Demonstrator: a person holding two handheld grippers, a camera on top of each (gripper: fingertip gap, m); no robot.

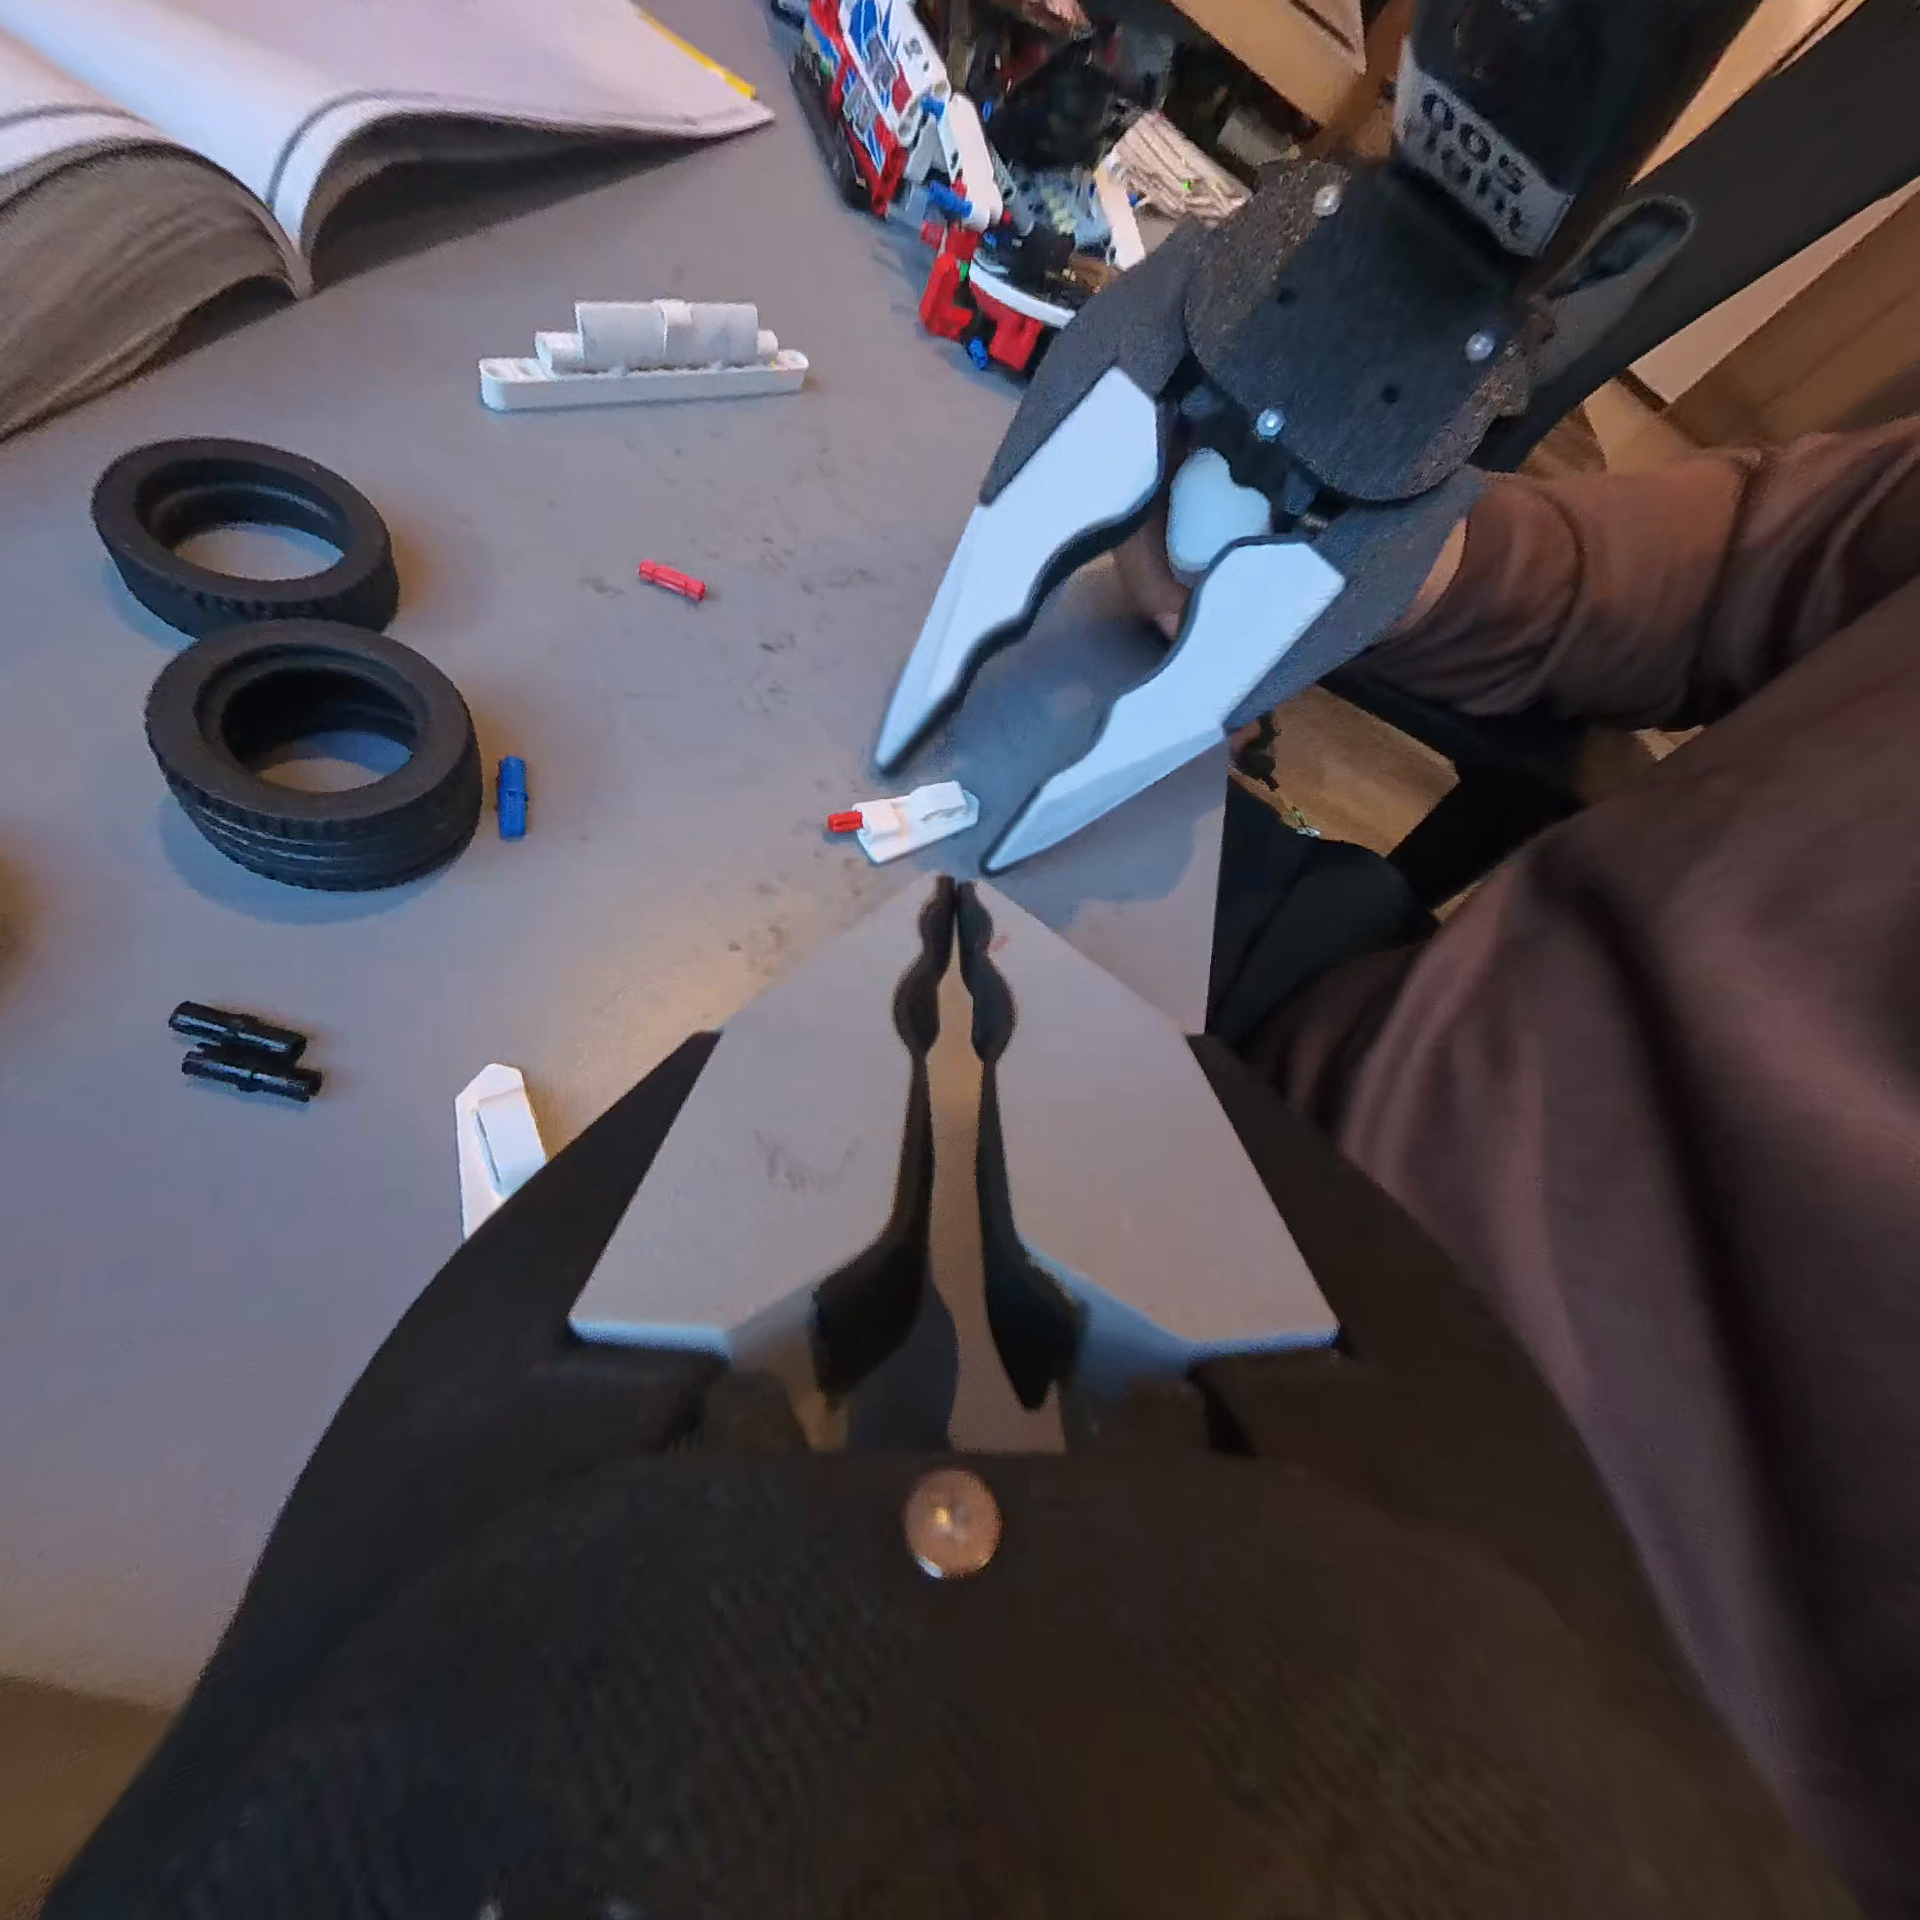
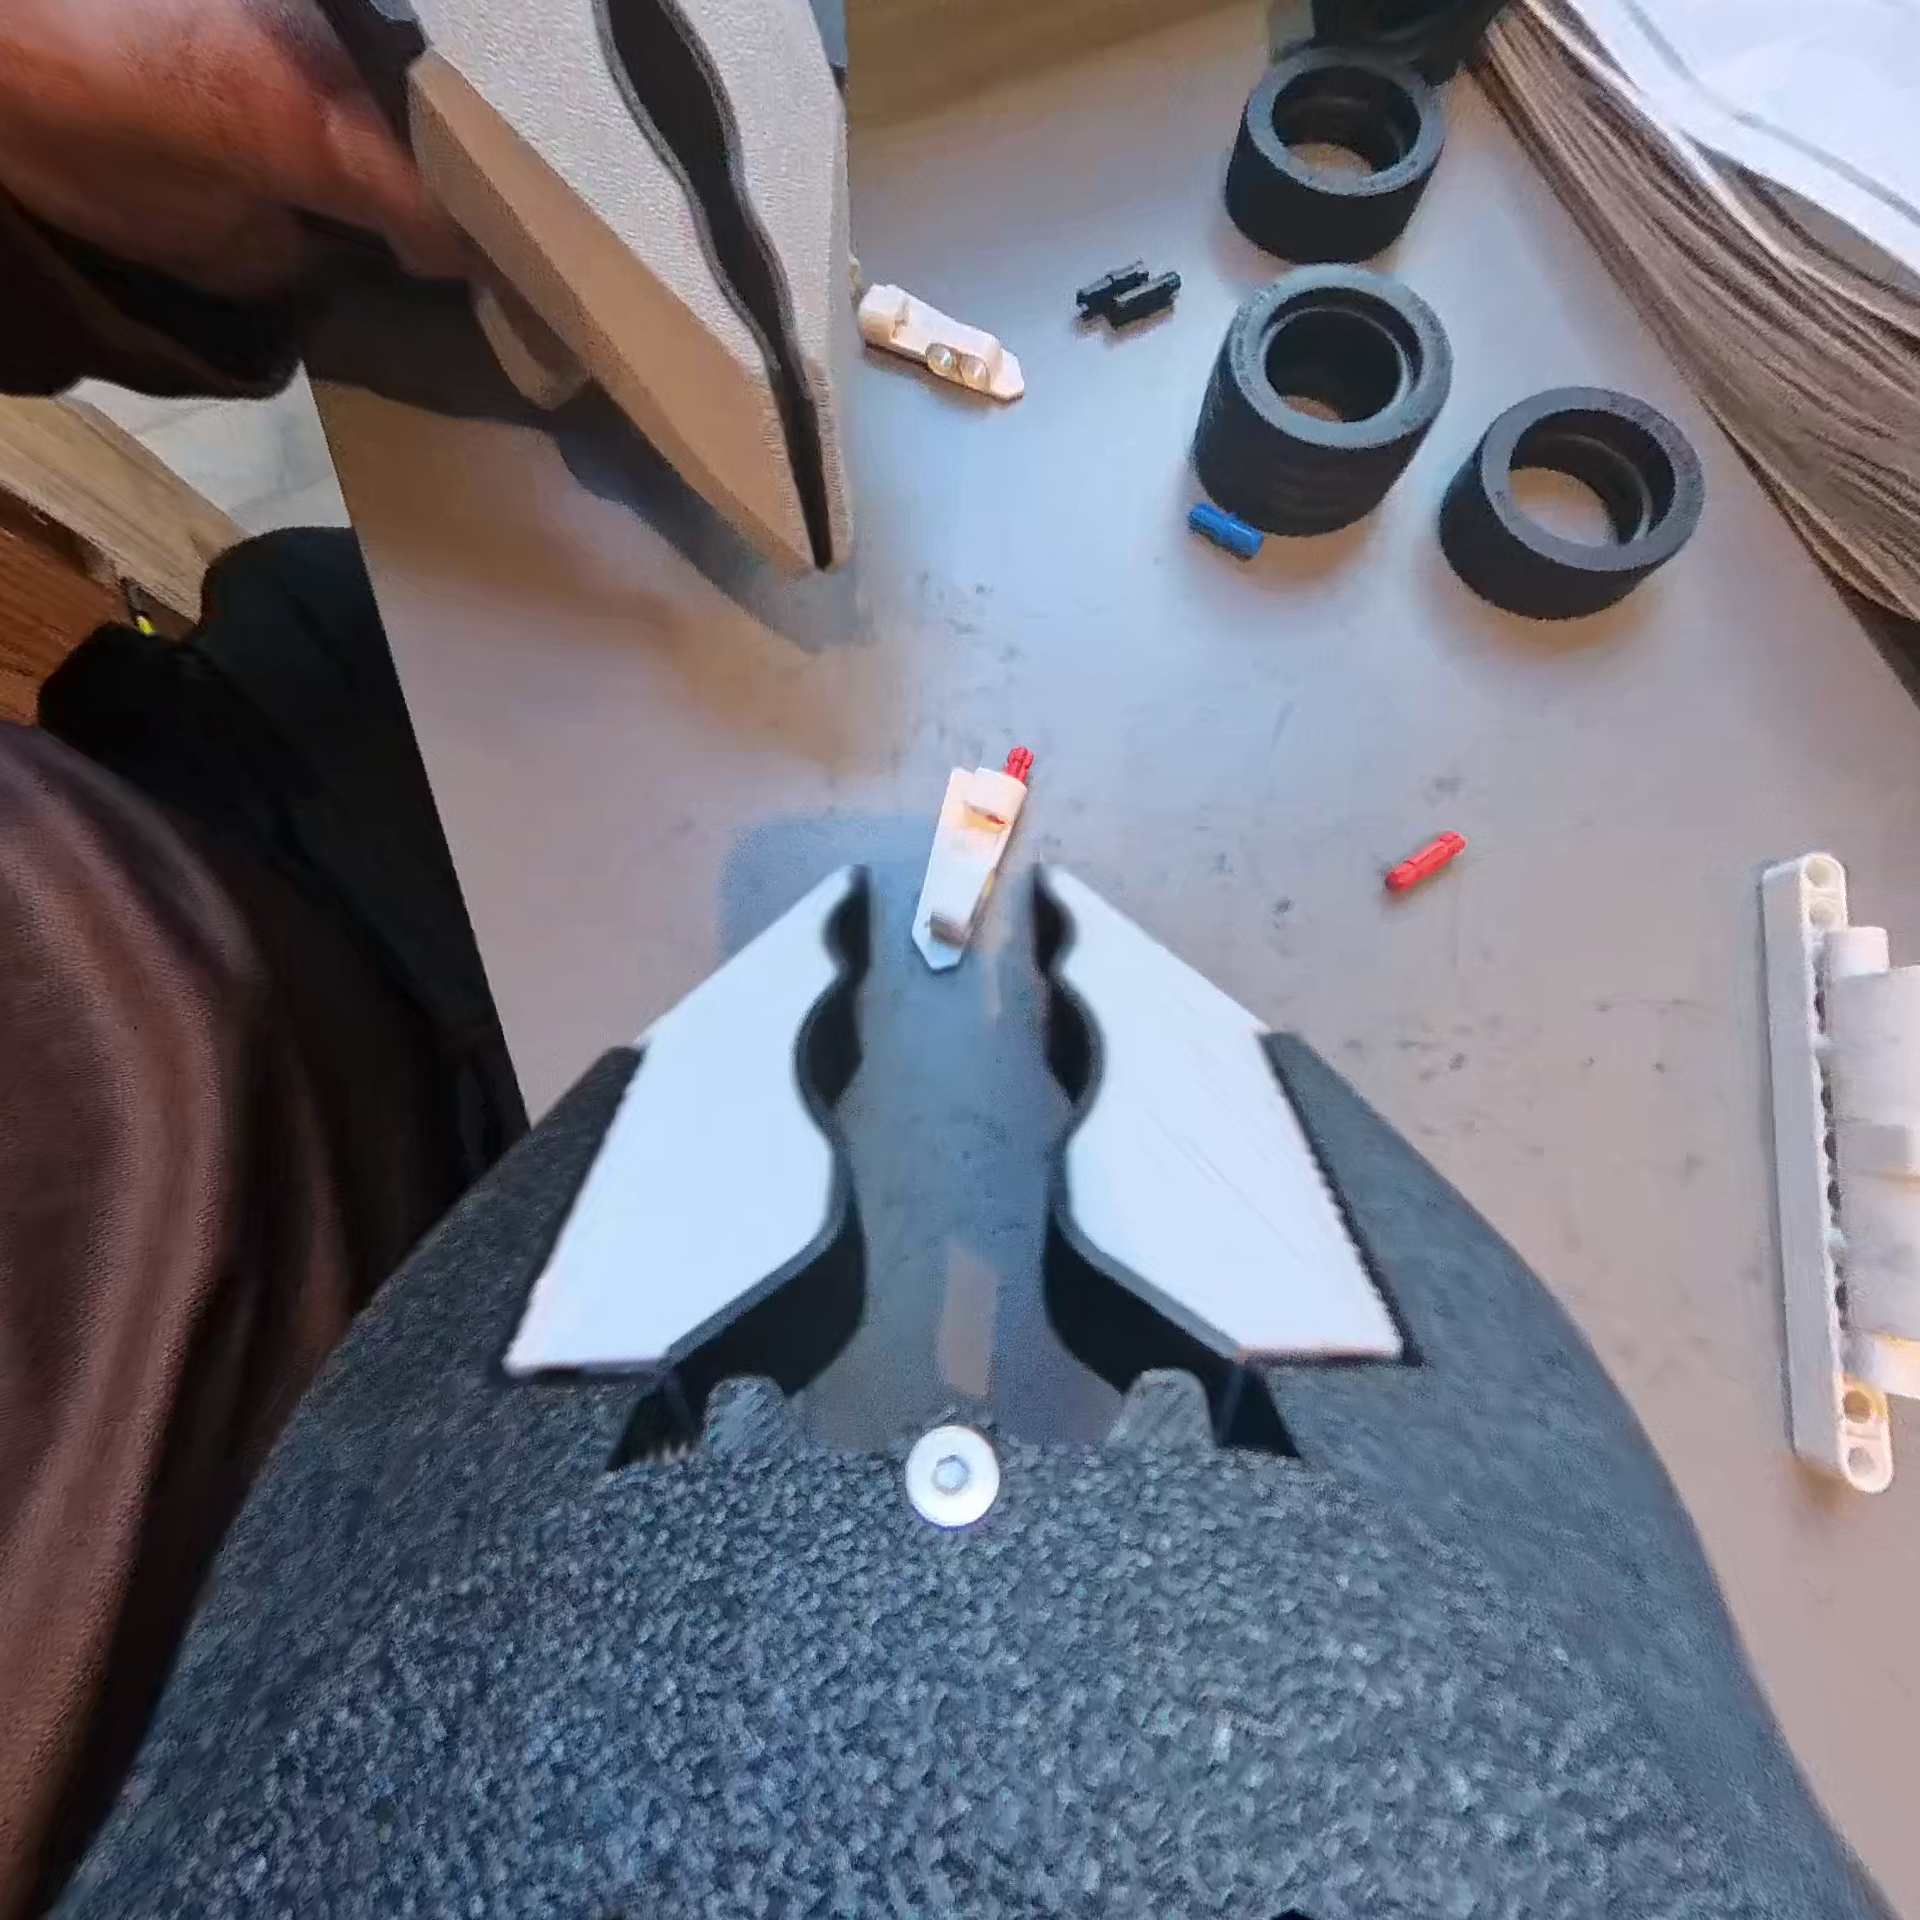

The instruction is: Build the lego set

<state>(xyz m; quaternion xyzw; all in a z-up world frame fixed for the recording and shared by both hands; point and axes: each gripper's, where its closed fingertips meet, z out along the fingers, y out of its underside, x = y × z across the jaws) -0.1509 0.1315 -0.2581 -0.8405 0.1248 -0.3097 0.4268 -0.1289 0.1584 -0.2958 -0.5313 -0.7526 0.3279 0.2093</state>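
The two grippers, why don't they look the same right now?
The left gripper has its fingers pressed together and holds nothing; the right gripper has its fingers spread wide. The right gripper's tips sit on either side of a small white piece with a red pin; the left gripper hangs off to one side. Both have pale, wavy-edged fingers.

The left wrist view looks forward and down along its own shut jaws, close above the grey desk, facing the open booklet at the far edge. The right wrist view looks down along its parted jaws from the opposite side, equally close to the desk. Both views share the middle of the desk: the small white piece with a red pin, the black tyres, and each other's gripper.
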